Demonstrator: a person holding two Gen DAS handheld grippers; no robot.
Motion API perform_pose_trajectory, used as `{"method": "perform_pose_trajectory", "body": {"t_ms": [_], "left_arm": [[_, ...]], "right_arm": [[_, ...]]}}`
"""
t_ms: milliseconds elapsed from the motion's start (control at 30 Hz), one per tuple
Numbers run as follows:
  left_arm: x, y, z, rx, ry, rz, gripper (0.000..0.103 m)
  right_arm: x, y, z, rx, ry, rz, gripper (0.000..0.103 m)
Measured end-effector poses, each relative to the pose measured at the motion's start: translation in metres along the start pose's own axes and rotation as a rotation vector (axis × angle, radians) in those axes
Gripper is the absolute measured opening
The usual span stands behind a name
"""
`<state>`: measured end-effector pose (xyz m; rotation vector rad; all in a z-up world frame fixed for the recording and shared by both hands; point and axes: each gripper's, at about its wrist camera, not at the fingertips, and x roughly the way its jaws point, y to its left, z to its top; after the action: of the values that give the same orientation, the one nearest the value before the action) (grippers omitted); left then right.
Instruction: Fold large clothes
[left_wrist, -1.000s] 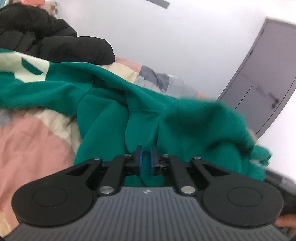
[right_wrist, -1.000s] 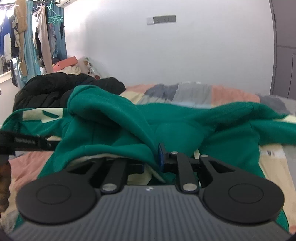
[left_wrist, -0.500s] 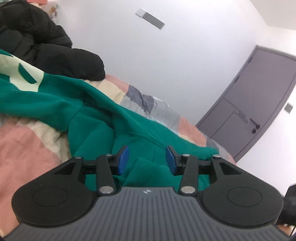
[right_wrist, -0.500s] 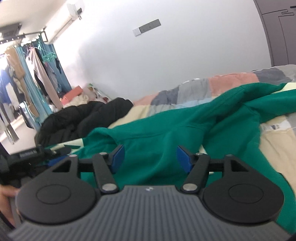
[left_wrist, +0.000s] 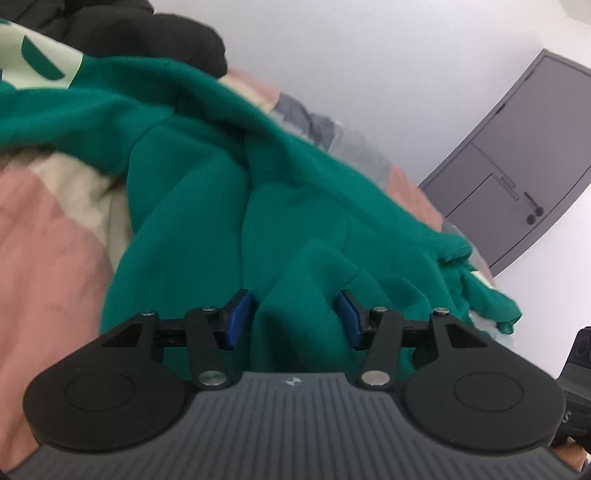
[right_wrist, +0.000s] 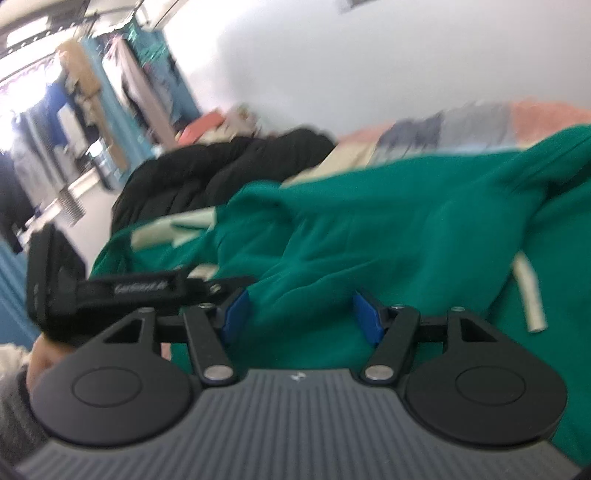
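Since a second ago both of our grippers have let go of the green sweatshirt (left_wrist: 207, 192) and spread apart; from the left wrist we see our left gripper (left_wrist: 291, 319) with its blue pads wide, a raised fold of the cloth standing between them but not pinched; the sweatshirt lies crumpled across the patchwork bedspread (left_wrist: 44, 236), a black jacket (left_wrist: 155, 40) behind it and a grey door (left_wrist: 517, 147) at the far right; from the right wrist (a blurred view) our right gripper (right_wrist: 301, 317) is likewise spread wide just over the sweatshirt (right_wrist: 369, 236), holding nothing; its pale drawstring (right_wrist: 530, 291) lies to the right, and the left gripper (right_wrist: 147, 286) shows at the left edge.
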<state>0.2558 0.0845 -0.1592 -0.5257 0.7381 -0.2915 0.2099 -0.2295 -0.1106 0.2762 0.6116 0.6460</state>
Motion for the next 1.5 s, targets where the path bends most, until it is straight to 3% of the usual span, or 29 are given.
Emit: {"method": "perform_pose_trajectory", "body": {"t_ms": [167,267,433,533,633,733,800,867,900,967,1033,1167,1233,1333,1433,1500], "left_arm": [[-0.002,-0.004,-0.003,0.000,0.008,-0.002,0.030],[-0.008,-0.011,-0.006,0.019,-0.001,-0.005,0.021],[-0.019,-0.024,-0.009,0.062,-0.010,0.003,0.019],[-0.023,-0.029,-0.012,0.071,-0.009,0.004,0.019],[-0.025,-0.033,-0.015,0.090,-0.008,0.012,0.019],[-0.026,-0.038,-0.018,0.111,-0.003,0.023,0.019],[-0.027,-0.041,-0.022,0.127,-0.001,0.027,0.019],[-0.029,-0.044,-0.025,0.131,-0.001,0.025,0.018],[-0.032,-0.045,-0.027,0.131,0.001,0.019,0.015],[-0.037,-0.049,-0.029,0.128,0.005,-0.006,0.012],[-0.045,-0.053,-0.033,0.121,0.003,-0.078,0.012],[-0.042,-0.065,-0.042,0.124,0.056,-0.105,0.012],[-0.034,-0.067,-0.047,0.107,0.098,-0.079,0.012],[-0.020,-0.066,-0.057,0.129,0.137,-0.024,0.012],[-0.009,-0.066,-0.064,0.177,0.146,0.009,0.012],[-0.011,-0.066,-0.063,0.179,0.130,0.007,0.013]], "right_arm": [[-0.004,-0.001,-0.004,-0.014,0.023,0.038,0.078],[-0.011,0.006,-0.008,-0.066,0.028,0.027,0.079],[-0.015,0.027,-0.019,-0.247,0.077,-0.077,0.079],[-0.022,0.029,-0.022,-0.259,0.098,-0.106,0.078],[-0.025,0.028,-0.026,-0.254,0.122,-0.124,0.072],[-0.024,0.033,-0.030,-0.275,0.145,-0.145,0.057],[-0.023,0.038,-0.032,-0.289,0.157,-0.159,0.029],[-0.025,0.044,-0.034,-0.313,0.161,-0.175,0.013],[-0.027,0.047,-0.034,-0.330,0.152,-0.185,0.010],[-0.038,0.054,-0.032,-0.354,0.116,-0.210,0.010],[-0.054,0.058,-0.029,-0.352,0.074,-0.227,0.009],[-0.078,0.056,-0.025,-0.323,0.009,-0.288,0.009],[-0.075,0.050,-0.029,-0.303,0.037,-0.313,0.009],[-0.054,0.037,-0.044,-0.283,0.149,-0.354,0.010],[-0.037,0.028,-0.050,-0.255,0.219,-0.376,0.010],[-0.036,0.024,-0.047,-0.226,0.219,-0.373,0.012]]}}
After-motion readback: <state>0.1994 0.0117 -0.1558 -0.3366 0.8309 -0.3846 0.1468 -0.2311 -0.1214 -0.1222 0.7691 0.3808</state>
